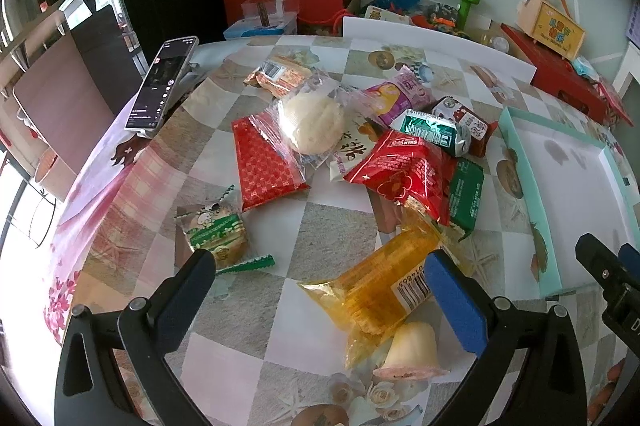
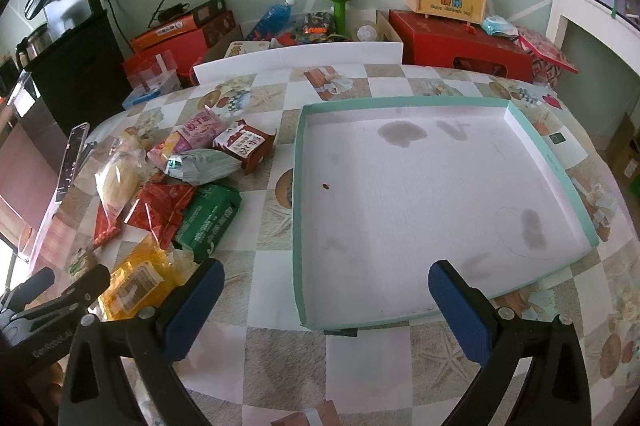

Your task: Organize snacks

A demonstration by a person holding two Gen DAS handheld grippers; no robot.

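**Two grippers released above the snack table**

Two regions divide the table (image 2: 280,366), which carries a checkered cloth. On the right side lies a shallow teal-rimmed tray (image 2: 297,210) with a stained white floor. The snacks form a loose pile on the left side, just beside the tray and outside it.

Pile contents, by size:
- red patterned packet (image 1: 264,162);
- clear bag with a pale bun (image 1: 310,124);
- red "Kiss" packet (image 1: 404,170);
- yellow packet (image 1: 380,286), nearest the left gripper;
- green packet (image 2: 210,220), closest to the tray;
- small green-and-white packet (image 1: 216,230), apart from the pile.

Left gripper (image 1: 320,290): fingers spread wide, gripping nothing, with the yellow packet lying between them in view.

Right gripper (image 2: 324,298): fingers likewise apart and empty, over the near edge of the tray.

A phone (image 1: 162,86) stands propped at the table's left edge.
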